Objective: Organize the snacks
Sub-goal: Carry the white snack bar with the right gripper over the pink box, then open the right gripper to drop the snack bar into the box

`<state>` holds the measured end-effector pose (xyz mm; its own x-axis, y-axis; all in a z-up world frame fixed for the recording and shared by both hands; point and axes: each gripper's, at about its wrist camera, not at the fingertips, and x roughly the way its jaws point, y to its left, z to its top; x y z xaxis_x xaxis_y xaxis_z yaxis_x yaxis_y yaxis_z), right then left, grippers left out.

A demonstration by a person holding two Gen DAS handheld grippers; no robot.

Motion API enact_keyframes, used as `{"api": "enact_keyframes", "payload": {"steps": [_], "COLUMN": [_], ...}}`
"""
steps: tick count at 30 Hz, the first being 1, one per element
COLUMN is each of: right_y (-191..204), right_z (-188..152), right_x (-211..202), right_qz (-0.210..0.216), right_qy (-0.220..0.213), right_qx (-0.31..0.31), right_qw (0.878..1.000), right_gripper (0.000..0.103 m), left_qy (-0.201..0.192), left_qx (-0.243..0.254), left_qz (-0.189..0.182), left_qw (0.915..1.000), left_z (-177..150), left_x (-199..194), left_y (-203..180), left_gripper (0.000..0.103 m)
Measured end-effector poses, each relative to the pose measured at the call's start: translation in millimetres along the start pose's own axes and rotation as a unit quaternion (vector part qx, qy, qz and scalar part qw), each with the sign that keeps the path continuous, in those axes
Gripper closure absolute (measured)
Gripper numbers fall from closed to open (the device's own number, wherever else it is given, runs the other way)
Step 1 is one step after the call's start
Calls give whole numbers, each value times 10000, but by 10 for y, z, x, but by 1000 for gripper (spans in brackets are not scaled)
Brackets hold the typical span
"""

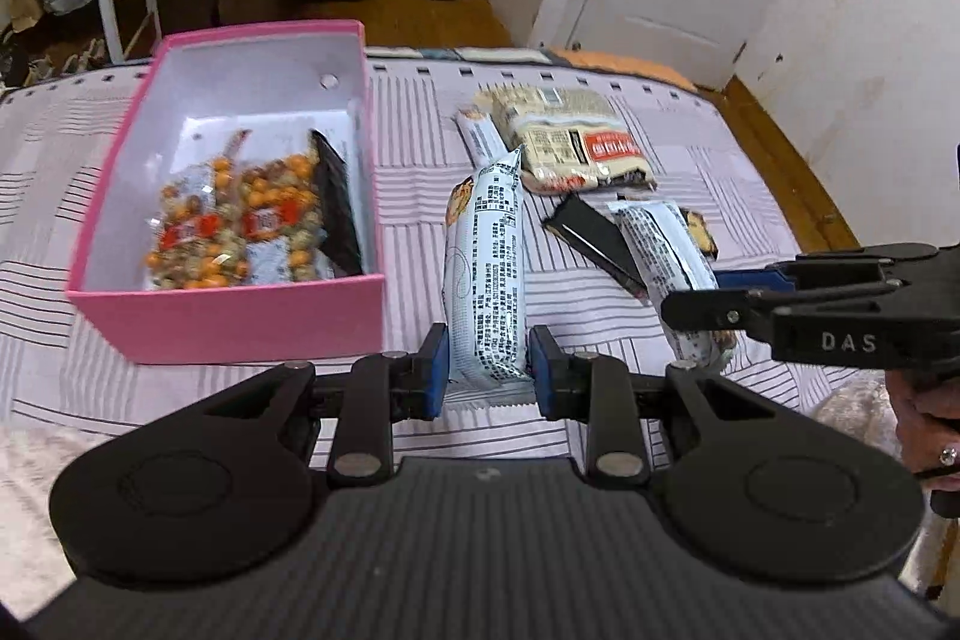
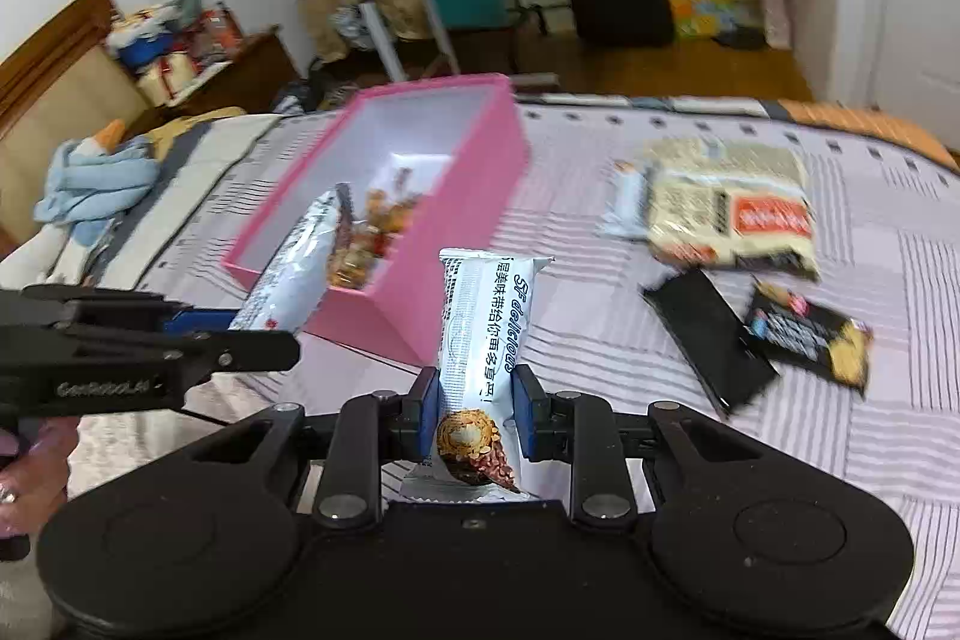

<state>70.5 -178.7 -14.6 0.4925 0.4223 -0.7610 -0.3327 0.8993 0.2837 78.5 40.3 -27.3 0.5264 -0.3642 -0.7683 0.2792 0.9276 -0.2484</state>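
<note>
Both grippers closed on white snack bars above the bed, pink box to the left.

Left gripper (image 1: 487,370): blue pads clamped on the lower end of a white printed snack bar (image 1: 487,274), wrapper pointing away from the camera, just right of the pink box (image 1: 228,322). Right gripper (image 2: 474,415): pads pinched on a second white bar (image 2: 480,340), picture end nearest the camera. Box sits open on the bed (image 1: 600,292)'s striped cover; inside lie packs of orange and tan nuts (image 1: 240,226) and a dark packet (image 1: 336,202) leaning on the right wall. Loose on the cover to the right: a beige noodle pack (image 2: 732,208) overlapping a small white bar (image 2: 624,208), a flat black packet (image 2: 708,334), a dark wrapper (image 2: 810,334) beside it.
</note>
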Motion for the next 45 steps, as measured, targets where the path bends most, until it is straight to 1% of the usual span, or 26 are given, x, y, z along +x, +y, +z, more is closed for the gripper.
{"api": "enact_keyframes", "payload": {"steps": [4,8,13,16,18,20,24,26,30,32,35,36,38,41,45], "right_y": [284,497,652,675,684,684,626,581,549,544,558,547,507,447,446], "right_z": [164,380,689,903,1024,1112,1236,1260,1266,1232,1193,1182,1192,1230,1246], "right_x": [-37,108,489,789,997,1205,1631,1807,2056,2143,2214,2215,2169,1950,1507], "right_qz": [174,357,458,507,495,490,582,591,644,700,680,682,661,720,729], "right_qy": [-171,-266,-314,-263,-214,-182,-59,-56,84,123,182,187,223,41,-173], "right_qx": [-331,-501,-588,-476,-438,-398,-69,79,222,256,222,232,331,459,270], "right_qw": [9992,9978,9967,9972,9976,9978,9983,9982,9976,9971,9973,9972,9970,9963,9968], "right_gripper": [73,73,73,73,73,73,73,73,72,70,67,65,54,54,54], "left_qy": [-171,-435,-619,-662,-582,-566,-355,-237,-163,-31,62,55,47,-71,-249], "left_qx": [-61,-180,-486,-686,-885,-945,-965,-1040,-1061,-1044,-1004,-998,-1012,-1050,-961], "left_qz": [85,294,626,719,750,741,777,804,894,949,1024,1065,1047,1020,1029], "left_qw": [9998,9985,9949,9928,9915,9911,9917,9910,9902,9900,9896,9893,9893,9892,9897], "left_z": [68,172,297,414,492,575,717,768,853,854,805,792,770,714,676], "left_x": [-200,-280,-148,8,121,244,547,714,966,1068,1162,1178,1172,1072,881], "left_y": [164,370,715,978,1163,1328,1590,1698,1837,1859,1846,1845,1841,1812,1710], "left_gripper": [76,76,76,76,76,76,76,76,76,76,75,73,72,65,64]}}
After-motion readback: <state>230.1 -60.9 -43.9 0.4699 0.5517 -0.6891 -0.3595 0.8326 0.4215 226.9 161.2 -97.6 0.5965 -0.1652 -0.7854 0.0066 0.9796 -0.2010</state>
